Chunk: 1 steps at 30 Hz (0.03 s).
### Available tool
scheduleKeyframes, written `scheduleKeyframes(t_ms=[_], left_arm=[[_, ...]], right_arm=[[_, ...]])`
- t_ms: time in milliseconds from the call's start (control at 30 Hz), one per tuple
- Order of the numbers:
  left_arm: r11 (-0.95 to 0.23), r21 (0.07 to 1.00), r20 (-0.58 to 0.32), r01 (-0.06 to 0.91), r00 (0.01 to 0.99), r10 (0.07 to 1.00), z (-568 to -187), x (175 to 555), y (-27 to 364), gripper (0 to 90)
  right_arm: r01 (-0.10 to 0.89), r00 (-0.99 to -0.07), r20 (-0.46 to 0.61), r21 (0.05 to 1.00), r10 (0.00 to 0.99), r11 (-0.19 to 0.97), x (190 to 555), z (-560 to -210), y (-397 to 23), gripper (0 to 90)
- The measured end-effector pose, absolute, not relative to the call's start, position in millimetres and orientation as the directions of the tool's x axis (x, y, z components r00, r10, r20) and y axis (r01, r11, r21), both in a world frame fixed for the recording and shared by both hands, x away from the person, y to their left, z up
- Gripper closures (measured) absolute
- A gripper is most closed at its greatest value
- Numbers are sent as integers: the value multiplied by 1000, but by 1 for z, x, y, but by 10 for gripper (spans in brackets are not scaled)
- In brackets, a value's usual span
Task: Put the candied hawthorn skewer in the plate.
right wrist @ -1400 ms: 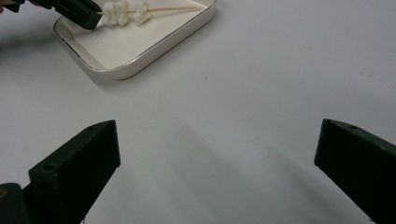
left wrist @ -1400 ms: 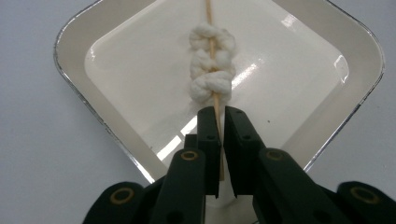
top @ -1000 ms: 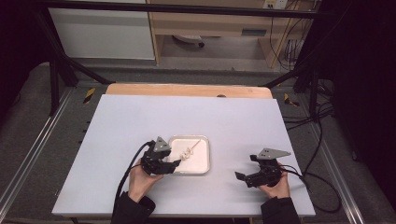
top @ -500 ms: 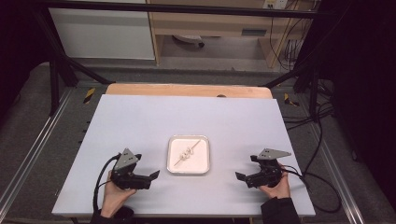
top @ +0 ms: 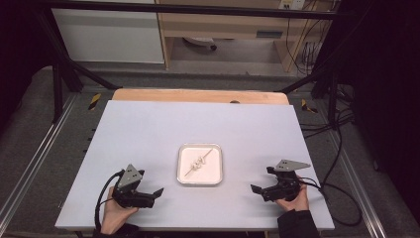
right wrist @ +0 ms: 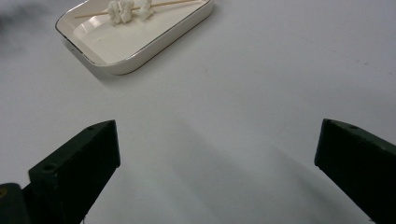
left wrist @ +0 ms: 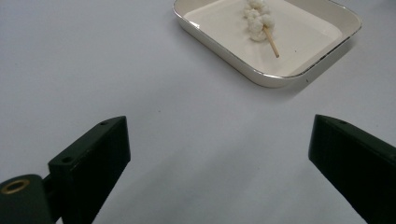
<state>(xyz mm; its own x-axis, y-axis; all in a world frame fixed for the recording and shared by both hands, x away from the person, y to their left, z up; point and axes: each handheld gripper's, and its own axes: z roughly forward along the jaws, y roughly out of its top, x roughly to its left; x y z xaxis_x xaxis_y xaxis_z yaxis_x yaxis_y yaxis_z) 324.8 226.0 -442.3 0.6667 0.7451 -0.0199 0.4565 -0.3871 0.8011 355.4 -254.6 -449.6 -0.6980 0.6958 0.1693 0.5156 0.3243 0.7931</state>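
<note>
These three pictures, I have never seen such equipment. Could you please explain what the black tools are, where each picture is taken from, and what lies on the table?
A person sits at a table and holds a hand tool, called a gripper, in each hand: the left gripper and the right gripper. The high view looks down from above. The other two pictures come from small cameras riding on each gripper, so its two black jaws rise from the bottom. Both grippers are open and hold nothing. Between them stands a white tray. In it lies a skewer with small white pieces on its stick.
</note>
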Motion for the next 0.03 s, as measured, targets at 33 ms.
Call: scheduleKeyframes(t_ms=[33], left_arm=[[-386,802,-22,456,668,744,-442,325,226,53]], right_arm=[[518,-697,170,791,696,326,355,-450,-254,7]])
